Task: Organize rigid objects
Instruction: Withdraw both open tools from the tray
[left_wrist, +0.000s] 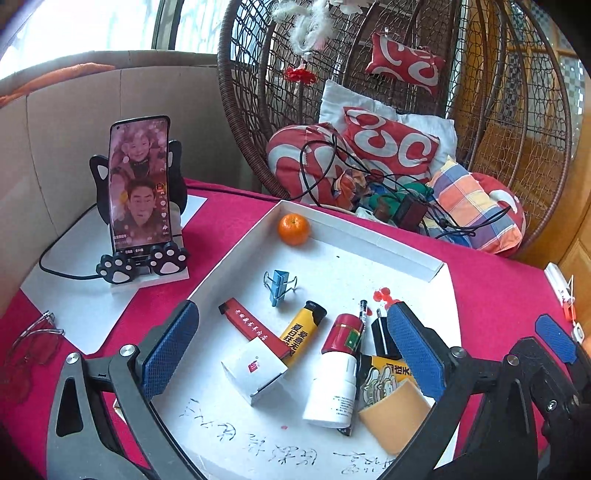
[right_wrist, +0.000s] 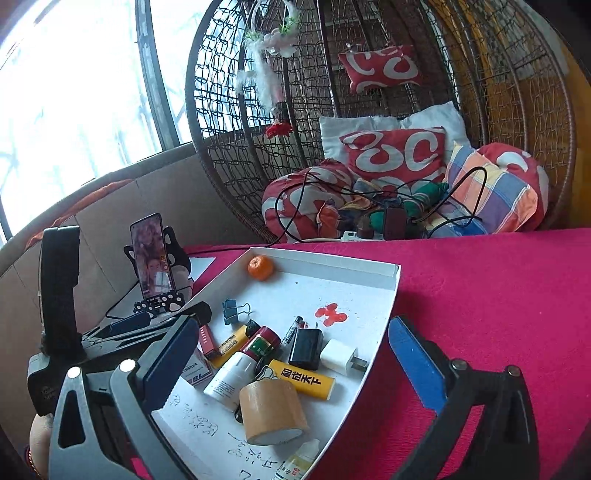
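Observation:
A white tray (left_wrist: 369, 236) (right_wrist: 391, 295) on the red tablecloth holds a mandarin (left_wrist: 293, 229) (right_wrist: 260, 268), a blue binder clip (left_wrist: 277, 284) (right_wrist: 232, 311), a red flat box (left_wrist: 253, 326), yellow lighters (left_wrist: 300, 332) (right_wrist: 303, 380), a red-capped white bottle (left_wrist: 334, 373) (right_wrist: 240, 365), a small white box (left_wrist: 255, 369), a tape roll (right_wrist: 271, 411) (left_wrist: 397, 410), black and white chargers (right_wrist: 306, 349) (right_wrist: 341, 357) and a pen (left_wrist: 363, 312). My left gripper (left_wrist: 291, 350) is open over the tray, empty. My right gripper (right_wrist: 291, 365) is open, empty, above the tray's right part.
A phone on a cat-paw stand (left_wrist: 142, 192) (right_wrist: 153, 258) stands on white paper left of the tray. Glasses (left_wrist: 33, 339) lie at the table's left edge. A wicker hanging chair (left_wrist: 406, 92) with cushions and cables is behind the table.

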